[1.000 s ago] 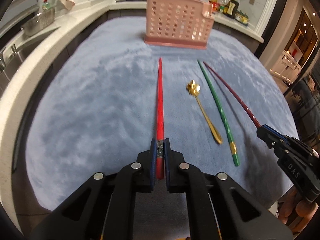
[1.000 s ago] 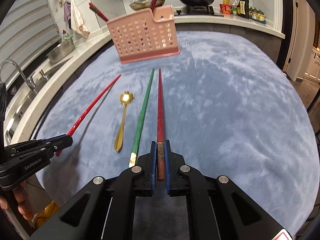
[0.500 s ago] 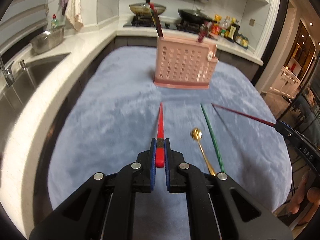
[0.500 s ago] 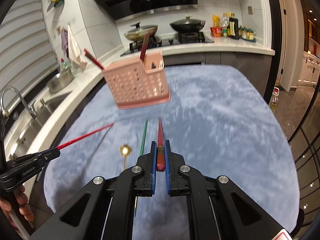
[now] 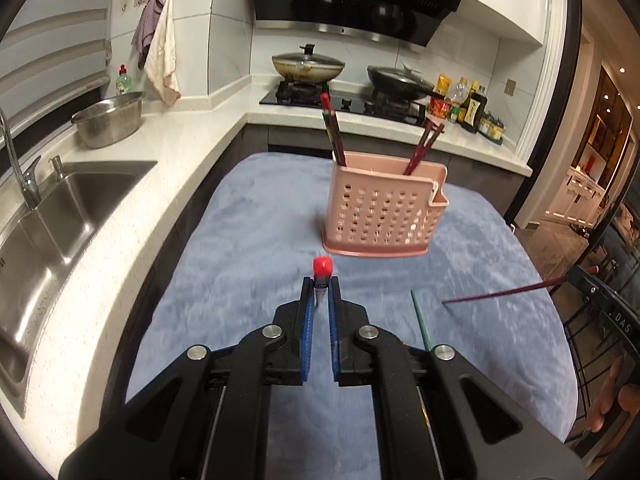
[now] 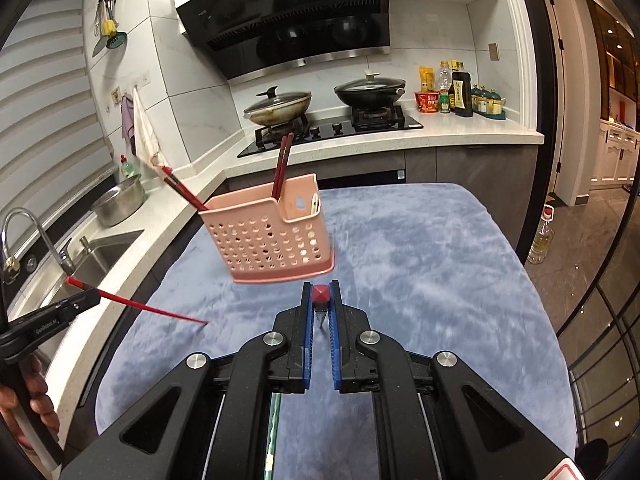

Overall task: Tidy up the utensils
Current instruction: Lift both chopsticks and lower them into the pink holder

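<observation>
with jaws clamped on 1 red chopstick (image 5: pixel 323 267) and 1 dark red chopstick (image 6: pixel 320 295), the left gripper (image 5: pixel 319 312) and right gripper (image 6: pixel 320 312) likely carry them toward the pink holder (image 6: pixel 268 236), next needing tips dropped in.

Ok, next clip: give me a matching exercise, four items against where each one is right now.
Items:
1. bright red chopstick
2. dark red chopstick
3. green chopstick
4. pink basket

Places:
A. lying on the blue cloth
B. clamped in the left gripper
C. standing on the cloth, chopsticks in it
D. clamped in the right gripper

Pairs: 1-B, 2-D, 3-A, 4-C
</observation>
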A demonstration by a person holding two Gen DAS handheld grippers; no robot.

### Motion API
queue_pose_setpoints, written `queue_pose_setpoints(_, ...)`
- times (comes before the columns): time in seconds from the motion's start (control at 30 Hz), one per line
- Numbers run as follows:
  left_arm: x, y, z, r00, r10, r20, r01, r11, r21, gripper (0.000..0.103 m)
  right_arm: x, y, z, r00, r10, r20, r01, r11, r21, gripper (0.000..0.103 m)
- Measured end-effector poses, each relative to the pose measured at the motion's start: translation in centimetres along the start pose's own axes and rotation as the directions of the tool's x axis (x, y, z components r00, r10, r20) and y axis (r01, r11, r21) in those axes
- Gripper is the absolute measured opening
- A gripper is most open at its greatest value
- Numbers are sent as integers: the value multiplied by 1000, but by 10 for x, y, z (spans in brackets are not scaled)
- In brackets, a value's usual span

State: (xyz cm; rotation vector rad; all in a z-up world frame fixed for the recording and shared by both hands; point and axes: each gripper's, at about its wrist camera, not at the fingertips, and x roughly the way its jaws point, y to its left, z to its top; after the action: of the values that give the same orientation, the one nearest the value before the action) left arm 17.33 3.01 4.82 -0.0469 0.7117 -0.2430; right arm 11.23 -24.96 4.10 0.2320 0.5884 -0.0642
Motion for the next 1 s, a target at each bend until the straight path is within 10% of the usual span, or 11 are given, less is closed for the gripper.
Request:
queue_pose_setpoints(0.6,-23,3,74,987,-28,160,35,998,-43,6,-9,3,50,994,60,89,-62,998,23,7)
queue_pose_setpoints(1.0,-31,-21,161,935,-69,349,84,996,-26,7,2,17,133,967,149,208,-161,986,42,7)
